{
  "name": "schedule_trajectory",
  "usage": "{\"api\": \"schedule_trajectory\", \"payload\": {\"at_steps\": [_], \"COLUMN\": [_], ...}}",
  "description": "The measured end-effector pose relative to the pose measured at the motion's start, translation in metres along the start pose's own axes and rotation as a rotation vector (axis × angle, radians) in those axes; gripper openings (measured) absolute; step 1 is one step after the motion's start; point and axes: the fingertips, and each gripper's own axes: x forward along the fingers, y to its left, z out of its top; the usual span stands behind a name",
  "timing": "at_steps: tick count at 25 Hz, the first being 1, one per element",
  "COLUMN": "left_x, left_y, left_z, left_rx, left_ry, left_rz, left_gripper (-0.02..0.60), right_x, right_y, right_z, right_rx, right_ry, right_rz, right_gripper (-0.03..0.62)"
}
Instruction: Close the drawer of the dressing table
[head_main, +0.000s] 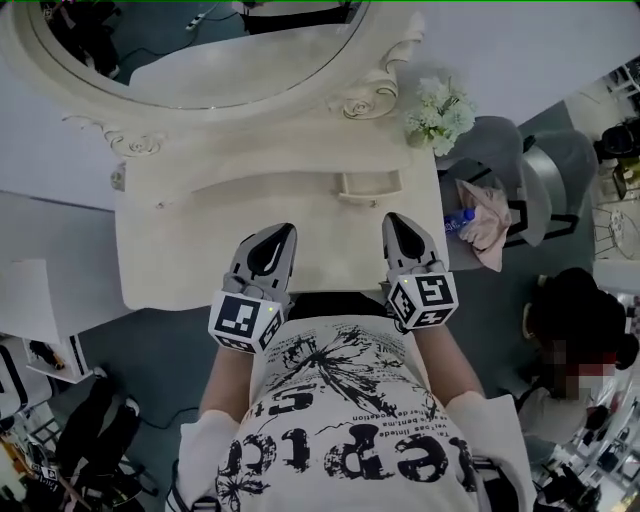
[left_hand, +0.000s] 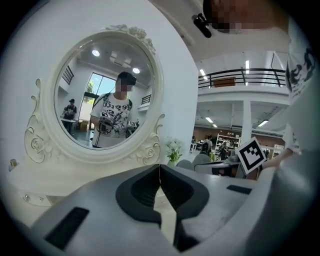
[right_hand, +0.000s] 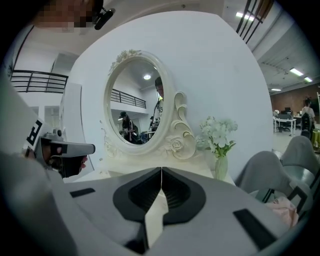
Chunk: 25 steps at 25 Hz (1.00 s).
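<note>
The cream dressing table (head_main: 180, 250) with its oval mirror (head_main: 200, 50) lies right in front of me. In its raised back shelf a small drawer front with a handle (head_main: 368, 187) seems to stand out a little. No drawer under the tabletop shows from above. My left gripper (head_main: 282, 235) and right gripper (head_main: 395, 220) hover side by side over the table's front part, both shut with nothing in them. In the left gripper view the left gripper (left_hand: 160, 170) points at the mirror (left_hand: 102, 95). The right gripper (right_hand: 161, 172) faces the mirror (right_hand: 137, 105) too.
A vase of white flowers (head_main: 440, 115) stands at the table's right back corner. Right of the table are grey chairs (head_main: 555, 165), a pink cloth (head_main: 487, 225) and a seated person (head_main: 580, 320). A white wall stands behind the mirror. White furniture (head_main: 30, 290) is at the left.
</note>
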Motion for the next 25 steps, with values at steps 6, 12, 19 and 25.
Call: {"api": "schedule_trajectory", "payload": {"at_steps": [6,12,19,25], "left_x": [0.013,0.035,0.056,0.069], "left_y": [0.01,0.018,0.016,0.006], "left_z": [-0.021,-0.048,-0.064,-0.076], "left_rx": [-0.018,-0.011,-0.08,-0.093], "left_ry": [0.046,0.111,0.123,0.153], "left_rz": [0.005,0.018,0.01,0.0], "left_gripper": [0.02,0.02,0.02,0.02], "right_x": [0.027,0.044,0.069,0.086], "right_y": [-0.006,-0.022,-0.053,-0.059], "right_z": [-0.028,-0.073,-0.137,-0.153], "right_rx": [-0.053,-0.094,-0.025,0.008], "right_ry": [0.059,0.133,0.293,0.327], "right_rz": [0.019,0.025,-0.004,-0.019], "right_gripper": [0.018,0.018,0.105,0.14]}}
